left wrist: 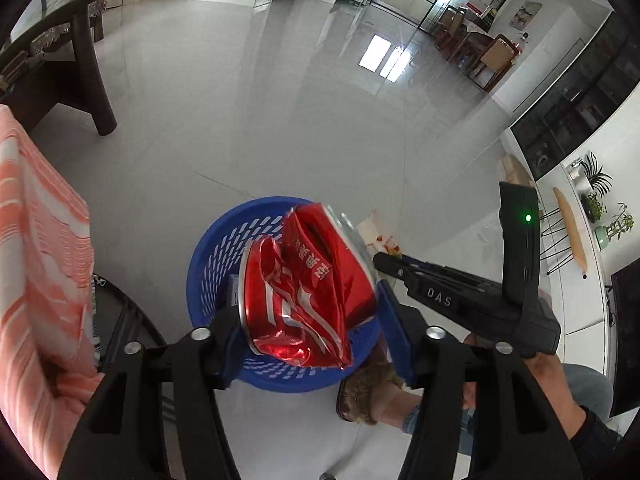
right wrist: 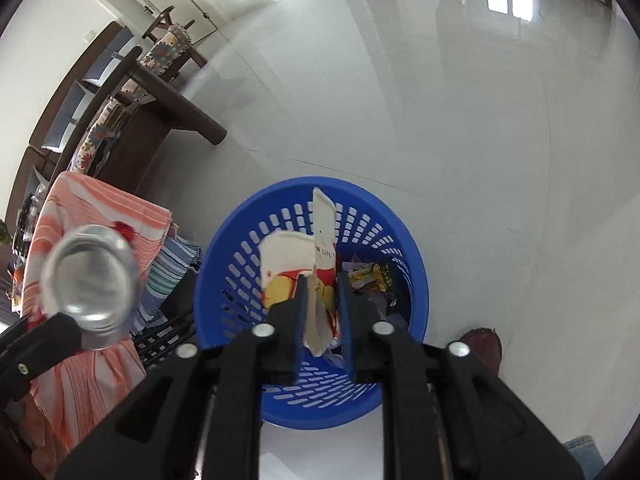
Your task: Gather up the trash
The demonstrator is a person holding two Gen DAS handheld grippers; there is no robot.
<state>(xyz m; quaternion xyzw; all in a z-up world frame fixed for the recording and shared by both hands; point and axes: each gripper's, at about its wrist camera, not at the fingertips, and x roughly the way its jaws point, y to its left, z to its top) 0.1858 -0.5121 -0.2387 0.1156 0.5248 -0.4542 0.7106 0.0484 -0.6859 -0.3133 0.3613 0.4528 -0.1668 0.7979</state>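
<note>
Your left hand-held gripper [left wrist: 310, 340] was clamped on a crushed red can [left wrist: 304, 292], its blue pads [left wrist: 394, 332] pressed to either side, and it held the can just above the blue slotted basket [left wrist: 216, 264] on the floor. In the right wrist view that same can showed only its silver base [right wrist: 92, 280], off to the left of the basket and in front of an orange striped cloth [right wrist: 96, 208]. Your right hand-held gripper [right wrist: 322, 312] was narrowed on a flattened white carton with red and yellow print [right wrist: 316, 264]; the carton stood upright between the pads, inside the basket's mouth. Below it, at the bottom of the basket [right wrist: 400, 236], lay a yellow wrapper [right wrist: 368, 274] and other scraps too small to tell apart. A slippered foot [left wrist: 368, 396] stood on the pale tiled floor [left wrist: 280, 120] just beside the basket. Farther off were a dark wooden bench [right wrist: 168, 108] and chairs [left wrist: 494, 60]
</note>
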